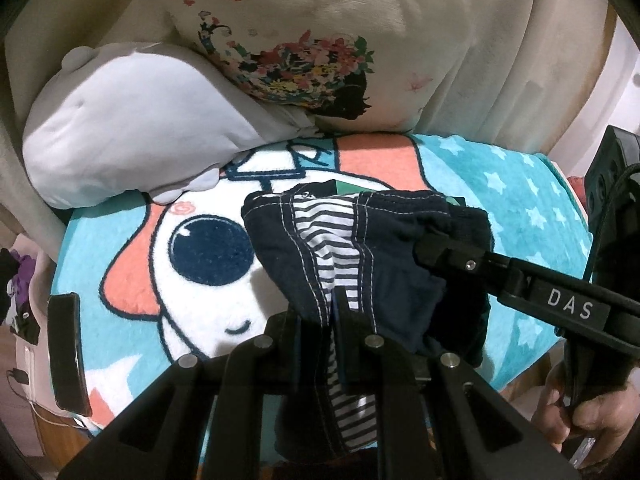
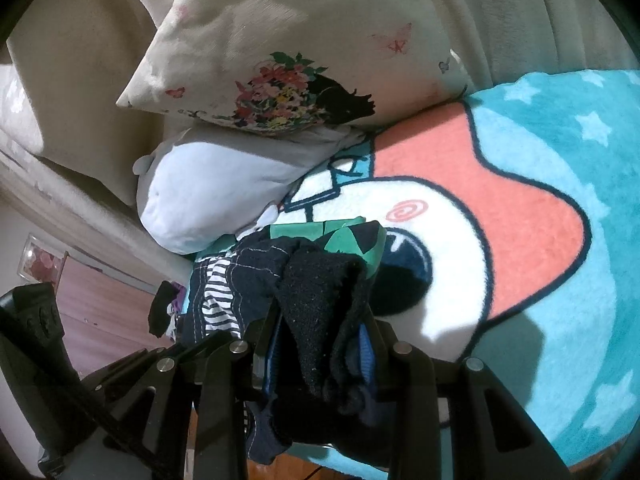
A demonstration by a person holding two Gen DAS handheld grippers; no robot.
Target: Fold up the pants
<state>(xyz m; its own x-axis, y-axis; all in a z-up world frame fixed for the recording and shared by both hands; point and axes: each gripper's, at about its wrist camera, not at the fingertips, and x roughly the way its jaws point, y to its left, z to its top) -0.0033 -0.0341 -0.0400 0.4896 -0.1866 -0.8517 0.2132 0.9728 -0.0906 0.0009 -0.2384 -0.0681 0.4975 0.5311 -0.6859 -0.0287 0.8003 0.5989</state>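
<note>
The dark navy pants, with a striped white lining and white stitching, hang bunched above the cartoon towel. My left gripper is shut on the striped edge of the pants. My right gripper comes in from the right and is shut on the dark waistband. In the right wrist view the right gripper pinches dark knitted fabric of the pants, and a green patterned piece shows behind them.
A floral cushion and a white plush pillow lie at the back of the towel against a beige sofa back. A dark phone lies at the towel's left edge. A hand holds the right gripper's handle.
</note>
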